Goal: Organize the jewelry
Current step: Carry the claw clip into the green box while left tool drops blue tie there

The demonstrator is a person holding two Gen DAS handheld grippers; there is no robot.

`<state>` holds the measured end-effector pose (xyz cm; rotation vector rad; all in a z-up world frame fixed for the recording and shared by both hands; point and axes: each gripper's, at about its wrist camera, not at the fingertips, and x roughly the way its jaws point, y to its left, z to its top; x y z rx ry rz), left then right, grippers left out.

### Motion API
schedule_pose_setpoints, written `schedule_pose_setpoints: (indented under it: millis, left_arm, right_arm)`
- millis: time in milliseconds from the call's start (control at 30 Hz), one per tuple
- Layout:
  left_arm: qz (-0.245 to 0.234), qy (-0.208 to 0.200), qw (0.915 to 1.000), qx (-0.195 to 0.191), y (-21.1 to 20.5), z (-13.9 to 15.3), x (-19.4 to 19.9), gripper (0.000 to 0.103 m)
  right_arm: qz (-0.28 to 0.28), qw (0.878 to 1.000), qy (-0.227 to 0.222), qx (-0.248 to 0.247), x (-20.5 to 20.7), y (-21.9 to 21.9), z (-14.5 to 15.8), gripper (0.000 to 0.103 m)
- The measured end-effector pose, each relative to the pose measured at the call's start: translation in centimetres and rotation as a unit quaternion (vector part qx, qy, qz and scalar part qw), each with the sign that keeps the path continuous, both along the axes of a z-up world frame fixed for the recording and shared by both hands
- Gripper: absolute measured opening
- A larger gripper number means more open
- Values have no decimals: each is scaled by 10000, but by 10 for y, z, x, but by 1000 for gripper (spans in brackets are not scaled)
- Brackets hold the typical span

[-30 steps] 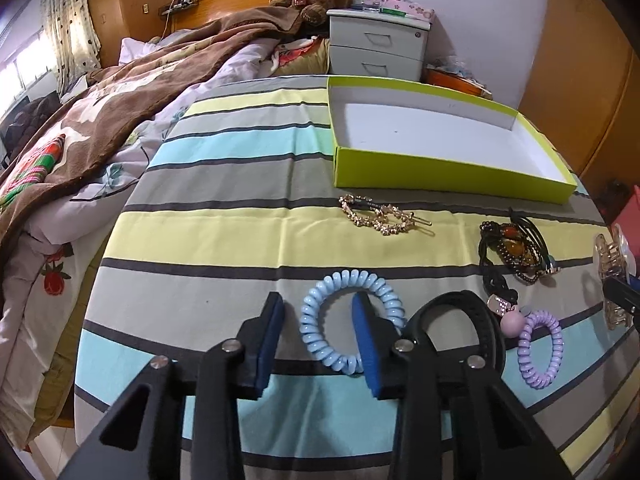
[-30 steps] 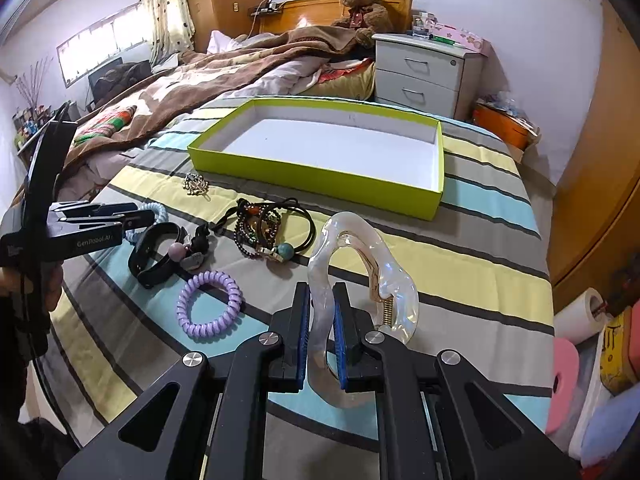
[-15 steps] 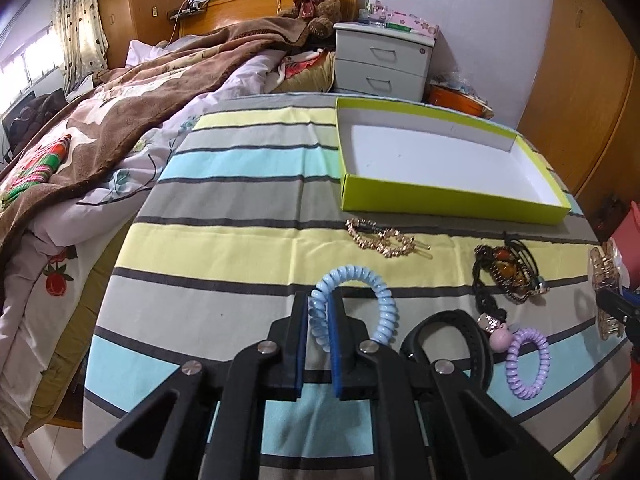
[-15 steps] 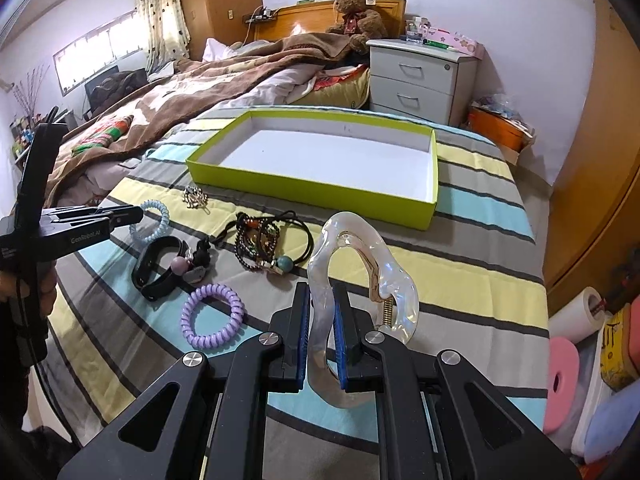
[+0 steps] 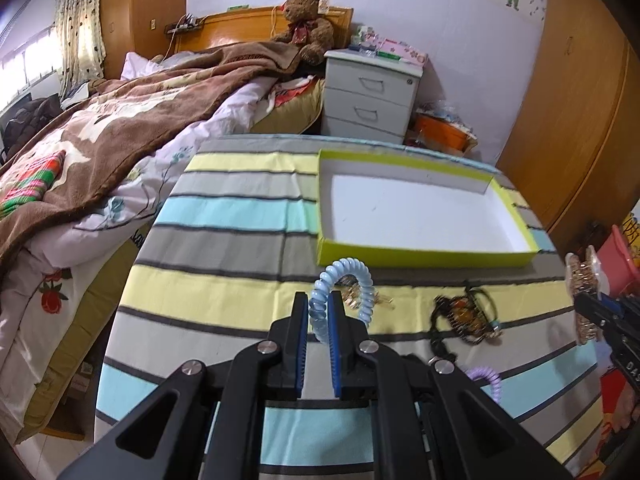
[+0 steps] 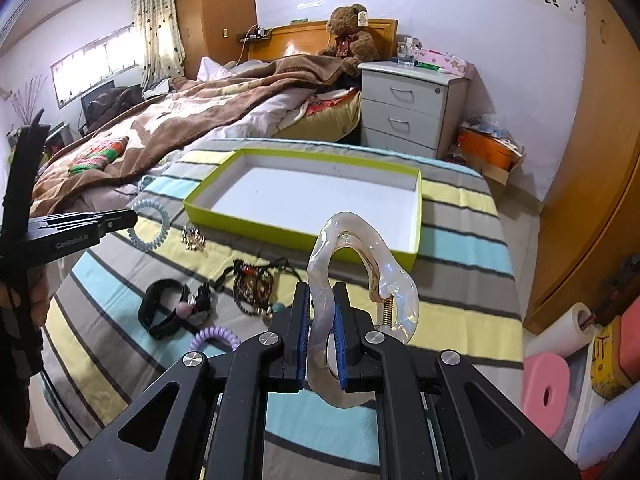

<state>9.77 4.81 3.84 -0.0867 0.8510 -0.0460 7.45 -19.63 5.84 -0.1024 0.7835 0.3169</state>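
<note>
My left gripper (image 5: pixel 319 300) is shut on a light blue spiral hair tie (image 5: pixel 362 280), held above the striped cloth; the same gripper (image 6: pixel 134 216) and tie (image 6: pixel 150 245) show at the left of the right wrist view. My right gripper (image 6: pixel 321 292) is shut on a clear pearly hair claw (image 6: pixel 394 280), also lifted; it appears at the right edge of the left wrist view (image 5: pixel 586 284). The empty lime-green box (image 6: pixel 240 222) (image 5: pixel 420 258) lies beyond both. On the cloth lie a gold hair clip (image 6: pixel 194 237), dark beaded bracelets (image 6: pixel 256 286) (image 5: pixel 464 320), a black band (image 6: pixel 160 312) and a purple spiral tie (image 6: pixel 214 338) (image 5: pixel 490 380).
The striped cloth (image 5: pixel 224 248) covers a table beside a bed with a brown blanket (image 5: pixel 120 128). A grey drawer unit (image 6: pixel 408 108) and an orange bin (image 6: pixel 486 152) stand behind. A paper roll (image 6: pixel 560 334) and pink items (image 6: pixel 546 392) sit low at the right. A hand (image 6: pixel 24 296) holds the left tool.
My left gripper closed on the blue spiral tie and lifted it off the cloth. My right gripper, still holding the claw, also rose a little.
</note>
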Motion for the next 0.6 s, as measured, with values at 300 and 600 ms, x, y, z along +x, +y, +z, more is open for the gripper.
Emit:
schedule_pose_setpoints:
  millis: [300, 600]
  left_arm:
    - [-230, -189, 9995, -134, -17, 20, 22, 10]
    - [-342, -191, 9989, -271, -28, 25, 58, 10]
  right_arm:
    - [-60, 9999, -74, -133, 25, 3, 11, 11]
    - [-86, 9995, 42, -304, 69, 7, 10, 11]
